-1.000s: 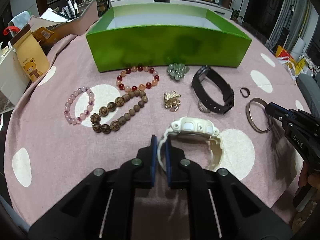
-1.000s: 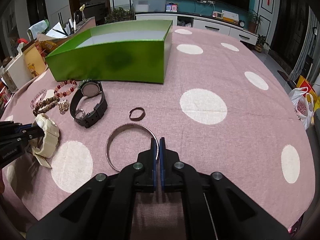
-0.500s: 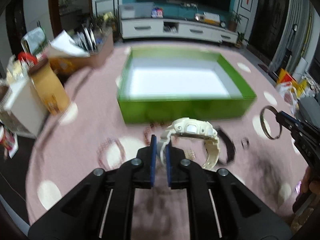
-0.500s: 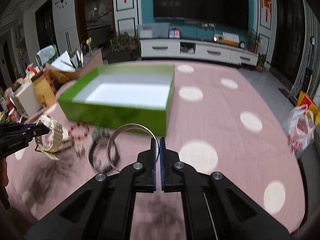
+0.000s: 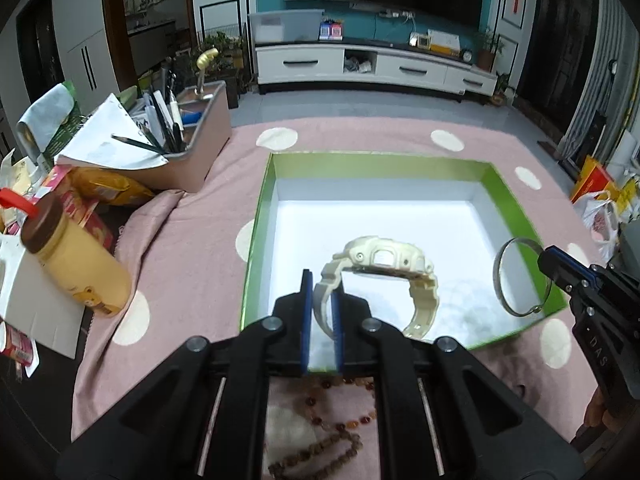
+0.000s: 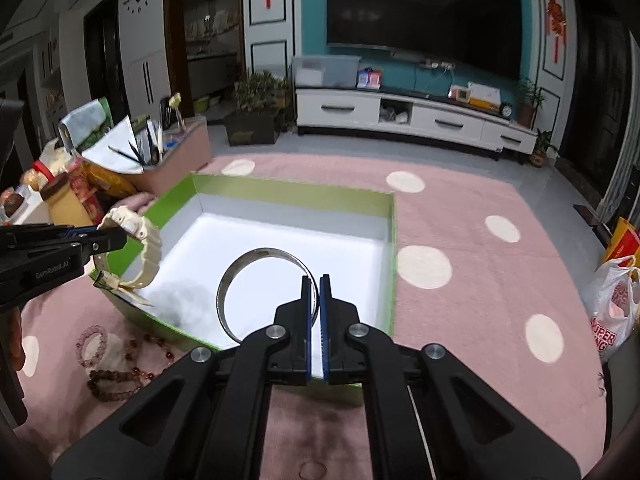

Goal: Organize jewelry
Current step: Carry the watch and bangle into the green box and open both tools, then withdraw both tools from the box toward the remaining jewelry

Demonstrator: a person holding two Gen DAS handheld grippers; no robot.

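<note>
My left gripper (image 5: 322,292) is shut on the strap of a cream watch (image 5: 382,258), which hangs over the white inside of the green box (image 5: 256,240). The right gripper (image 6: 314,292) is shut on a thin silver bangle (image 6: 240,270), held upright above the same green box (image 6: 390,240) near its front edge. In the right wrist view the left gripper (image 6: 100,240) and cream watch (image 6: 136,228) show at the box's left wall. In the left wrist view the right gripper (image 5: 546,258) and bangle (image 5: 500,280) sit by the box's right wall. The box floor looks bare.
Bead bracelets (image 5: 328,436) lie on the pink dotted cloth below my left gripper; pink and brown bead bracelets (image 6: 104,360) show left of the box. A bottle (image 5: 72,252), a pen holder (image 5: 184,148) and packets crowd the table's left. A plastic bag (image 6: 612,312) hangs at right.
Both grippers lifted their pieces off the cloth and carried them forward and up, from the table's near side to above the open box. The other jewelry stayed behind on the cloth.
</note>
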